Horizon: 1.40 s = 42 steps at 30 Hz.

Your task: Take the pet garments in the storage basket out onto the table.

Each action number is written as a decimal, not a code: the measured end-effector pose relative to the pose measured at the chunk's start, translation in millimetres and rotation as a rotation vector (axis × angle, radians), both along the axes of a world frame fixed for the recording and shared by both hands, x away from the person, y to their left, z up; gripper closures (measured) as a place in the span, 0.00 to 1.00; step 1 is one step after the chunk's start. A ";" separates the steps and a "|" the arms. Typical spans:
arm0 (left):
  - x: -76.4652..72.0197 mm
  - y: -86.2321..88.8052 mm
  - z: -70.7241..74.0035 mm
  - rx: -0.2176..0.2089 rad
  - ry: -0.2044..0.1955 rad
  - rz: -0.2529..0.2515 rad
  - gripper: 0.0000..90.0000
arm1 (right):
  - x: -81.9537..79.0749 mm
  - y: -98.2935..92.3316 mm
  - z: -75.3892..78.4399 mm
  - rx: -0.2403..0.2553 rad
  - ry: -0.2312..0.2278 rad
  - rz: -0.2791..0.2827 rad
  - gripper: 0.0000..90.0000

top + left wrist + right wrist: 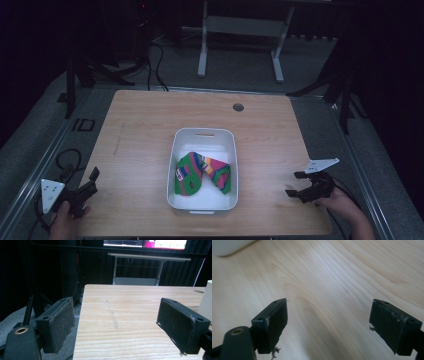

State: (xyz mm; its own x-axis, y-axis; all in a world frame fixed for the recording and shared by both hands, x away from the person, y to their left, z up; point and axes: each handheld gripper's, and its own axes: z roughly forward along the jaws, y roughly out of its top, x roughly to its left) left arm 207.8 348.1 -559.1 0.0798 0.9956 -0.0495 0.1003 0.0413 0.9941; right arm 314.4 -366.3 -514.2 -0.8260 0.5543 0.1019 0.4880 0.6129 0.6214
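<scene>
Rounded-corner white plastic bin [202,137] at the middle of a pale wood-grain surface [135,130], holding a crumpled bright knit sock [202,172], green with pink, yellow and blue stripes. Left gripper [89,184] at the near left corner, black felt-padded fingers [58,322] spread wide, holding nothing. Right gripper [298,184] at the near right edge, frayed flat fingers [272,323] likewise wide apart over bare wood. Both well apart from the bin.

one bin [173,165], two socks [189,174], two grippers [86,187]
</scene>
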 end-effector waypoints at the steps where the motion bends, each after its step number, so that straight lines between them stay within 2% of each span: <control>1: 0.1 0.0 0.0 0.001 0.001 -0.001 0.16 | 0.3 3.9 1.2 -0.007 0.011 0.014 0.17; 3: 0.2 0.1 0.0 0.001 0.002 -0.002 0.16 | 1.0 12.3 4.1 -0.019 0.013 0.038 0.17; 6: 0.2 0.3 0.1 -0.001 0.003 -0.002 0.16 | 2.4 20.2 7.7 -0.011 0.020 0.057 0.17; 9: 0.2 0.4 0.1 -0.002 0.004 -0.002 0.16 | 4.7 36.9 17.8 -0.008 0.011 0.088 0.17; 11: 0.3 0.4 0.1 -0.001 0.005 -0.003 0.16 | 5.3 39.7 19.7 -0.006 0.017 0.093 0.17; 12: 0.4 0.4 0.1 0.000 0.006 -0.005 0.16 | 7.0 48.1 25.1 -0.012 0.009 0.114 0.17; 20: 0.4 0.7 0.1 -0.001 0.006 -0.005 0.16 | 13.6 73.8 39.5 -0.012 0.006 0.167 0.17; 25: 0.4 0.8 0.1 -0.002 0.006 -0.007 0.16 | 18.1 100.5 51.5 -0.019 -0.003 0.213 0.17; 30: 0.4 0.6 0.1 -0.001 0.005 -0.007 0.16 | 21.4 114.3 58.5 -0.016 0.003 0.241 0.17; 34: 0.4 -0.2 0.1 0.006 0.005 -0.009 0.16 | 25.9 134.1 68.3 -0.024 -0.015 0.281 0.17; 42: 0.4 0.3 0.1 0.003 0.003 -0.012 0.16 | 31.0 166.1 76.2 -0.037 -0.015 0.340 0.18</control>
